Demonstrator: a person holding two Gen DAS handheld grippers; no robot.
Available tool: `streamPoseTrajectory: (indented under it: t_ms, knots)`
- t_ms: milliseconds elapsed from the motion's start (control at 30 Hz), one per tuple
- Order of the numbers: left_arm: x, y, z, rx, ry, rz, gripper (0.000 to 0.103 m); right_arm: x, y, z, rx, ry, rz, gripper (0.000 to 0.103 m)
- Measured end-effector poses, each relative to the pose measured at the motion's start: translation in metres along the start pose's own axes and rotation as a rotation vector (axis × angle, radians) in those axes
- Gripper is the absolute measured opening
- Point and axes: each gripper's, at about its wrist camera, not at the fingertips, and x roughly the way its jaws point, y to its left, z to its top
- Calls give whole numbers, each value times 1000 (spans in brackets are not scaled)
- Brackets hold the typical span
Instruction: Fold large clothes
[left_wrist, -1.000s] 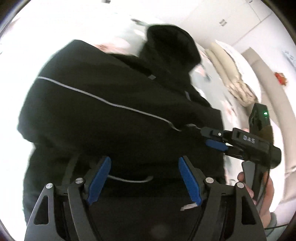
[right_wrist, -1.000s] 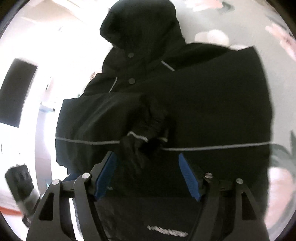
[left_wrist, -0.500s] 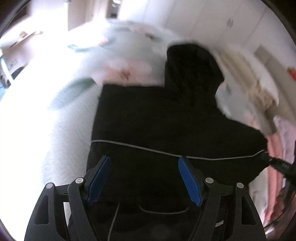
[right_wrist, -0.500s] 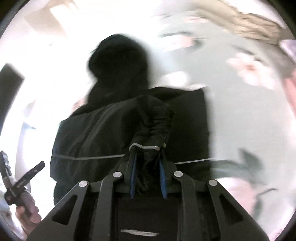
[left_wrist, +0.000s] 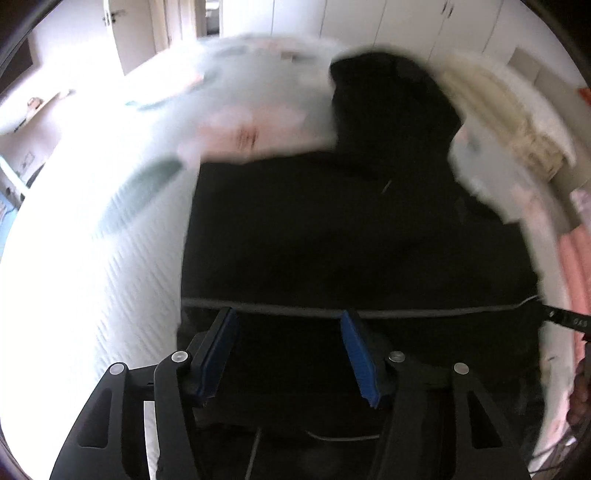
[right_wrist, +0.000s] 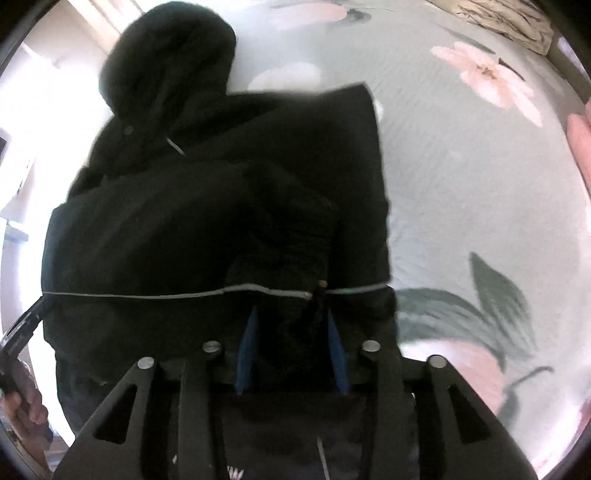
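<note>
A black hooded jacket (left_wrist: 351, 236) lies on a bed, hood (left_wrist: 391, 99) at the far end, a thin grey stripe (left_wrist: 406, 314) across its body. My left gripper (left_wrist: 288, 332) is open over the jacket's lower part, holding nothing. In the right wrist view the jacket (right_wrist: 207, 221) fills the left and middle, and its folded sleeve (right_wrist: 288, 258) runs down into my right gripper (right_wrist: 290, 325), which is shut on the sleeve's cuff. The right gripper's tip also shows in the left wrist view (left_wrist: 561, 321) at the jacket's right edge.
The bedspread (right_wrist: 480, 192) is pale green with pink flowers and dark leaves. Cream bedding (left_wrist: 517, 122) is piled at the far right, and pink cloth (left_wrist: 580, 266) lies at the right edge. White wardrobe doors (left_wrist: 369, 26) stand behind the bed.
My right gripper closed on the sleeve cuff and has carried it across the jacket's body. My left gripper drew back and stays open. Both views shifted.
</note>
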Motion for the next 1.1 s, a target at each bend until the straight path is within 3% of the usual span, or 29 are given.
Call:
streamPoseTrajectory:
  t_ms: [67,167,333,400,500,633,700,767,900,1000,1067,1100]
  knots:
    - [-17,-8,9,19,-38,-49,61,-28,12,1,-33,-69,-8,52]
    - [-10,-31,20,70,-29,-93,61,-36,49,8,-108,-99,33,52]
    - [50,-58,20,81,69,-158,60,11,110,17,-245,-103,79,52]
    - [75,-63,9,114,88,-112,60,43,123,22,-266,-66,35,52]
    - [90,-63,-2,127,81,-83,60,89,119,23,-265,13,-10,45]
    - [84,-67,0,153,88,-59,60,88,122,27,-291,22,-20,45]
    - [70,-65,2,149,85,-58,60,70,116,31,-265,35,4,45]
    - [43,-59,-1,146,50,-70,60,41,107,26,-267,-11,33,45]
    - [7,-34,-18,91,31,-59,60,5,80,-3,-320,-72,-59,47]
    - [26,-13,-37,34,99,33,60,37,41,-18,-297,20,-144,47]
    - [51,-6,-45,-8,95,23,60,70,13,-24,-233,107,-86,47]
    - [54,-6,-46,-14,84,27,60,73,7,-23,-219,89,-55,47]
